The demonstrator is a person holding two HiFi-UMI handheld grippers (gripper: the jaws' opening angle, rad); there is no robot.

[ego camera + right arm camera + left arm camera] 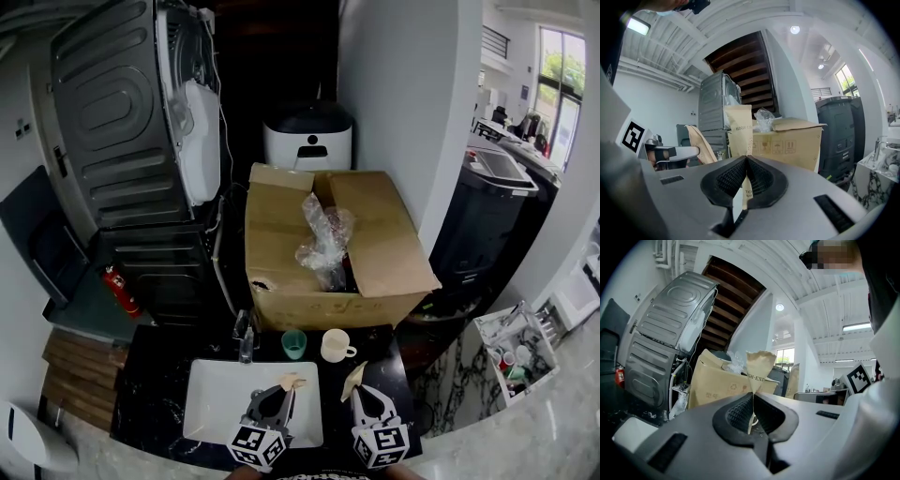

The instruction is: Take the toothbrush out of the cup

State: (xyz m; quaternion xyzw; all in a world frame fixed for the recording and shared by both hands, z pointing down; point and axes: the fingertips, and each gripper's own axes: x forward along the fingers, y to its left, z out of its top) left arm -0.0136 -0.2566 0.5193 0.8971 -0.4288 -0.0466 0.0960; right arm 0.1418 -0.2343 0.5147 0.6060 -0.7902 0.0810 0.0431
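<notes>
Both grippers hover low over the white sink (211, 412). My left gripper (284, 390) is shut on a strip of brown paper wrapper (292, 382); in the left gripper view the printed strip (759, 366) stands up from between the closed pads (740, 411). My right gripper (362, 394) is shut on a second brown paper strip (354, 377), which in the right gripper view (739, 124) is pinched between its pads (761, 178). A green cup (294, 343) and a white mug (336, 346) stand behind the sink. No toothbrush is visible.
A faucet (246, 339) rises at the sink's back edge on the dark counter (150, 375). Behind the cups is a large open cardboard box (319, 262) holding a plastic bag (323, 234). A grey appliance (122, 122) leans at the left. A white rack (516, 361) sits at the right.
</notes>
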